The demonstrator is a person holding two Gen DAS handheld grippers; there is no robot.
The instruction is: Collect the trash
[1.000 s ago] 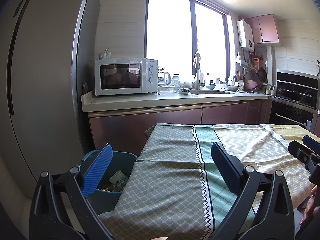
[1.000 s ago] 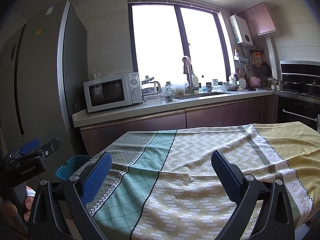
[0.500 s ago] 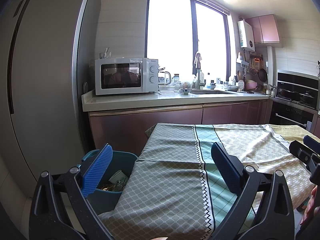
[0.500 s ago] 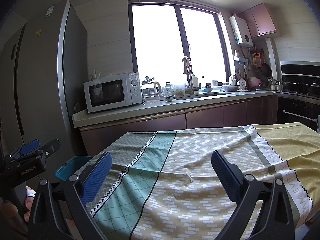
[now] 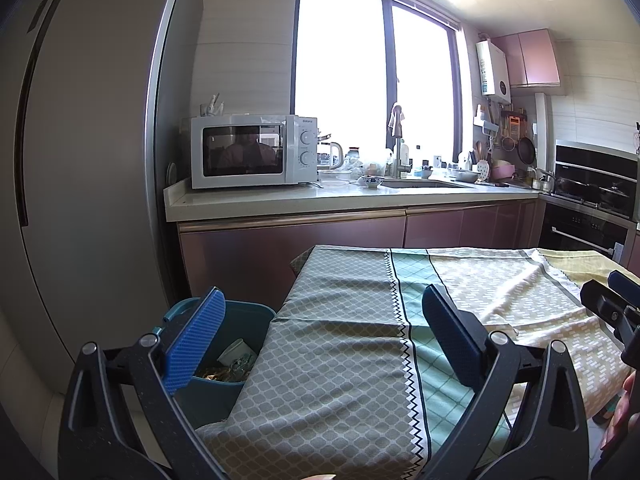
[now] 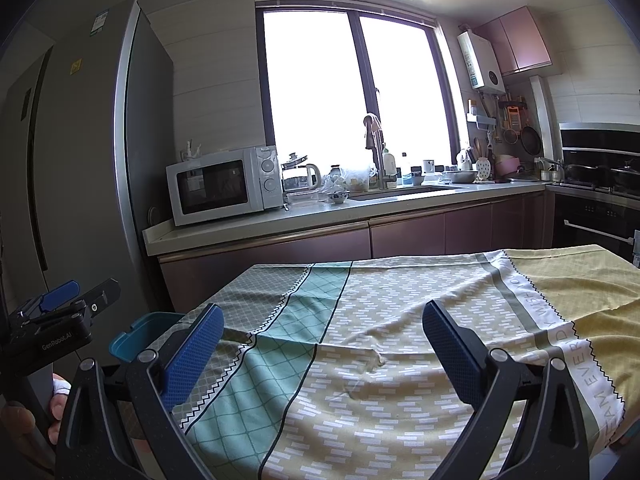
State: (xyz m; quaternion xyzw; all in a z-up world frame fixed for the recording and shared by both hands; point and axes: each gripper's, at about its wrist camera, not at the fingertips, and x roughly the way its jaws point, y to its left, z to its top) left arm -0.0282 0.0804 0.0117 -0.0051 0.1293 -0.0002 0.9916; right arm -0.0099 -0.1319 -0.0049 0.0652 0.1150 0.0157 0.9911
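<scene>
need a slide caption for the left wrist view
Open left claw above the clothed table, empty; blue bin beside the table holds trash.

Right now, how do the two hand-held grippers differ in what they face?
The left hand-held gripper looks over the table's grey end, with the teal bin of trash by its left finger. The right hand-held gripper faces the yellow-patterned middle of the tablecloth; only the bin's rim shows. Both are open and empty.

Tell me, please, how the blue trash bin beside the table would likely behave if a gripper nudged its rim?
The blue trash bin looks like thin plastic holding only light scraps, so it would probably slide easily or tip. The tablecloth drapes against its side, perhaps dragging slightly.
</scene>
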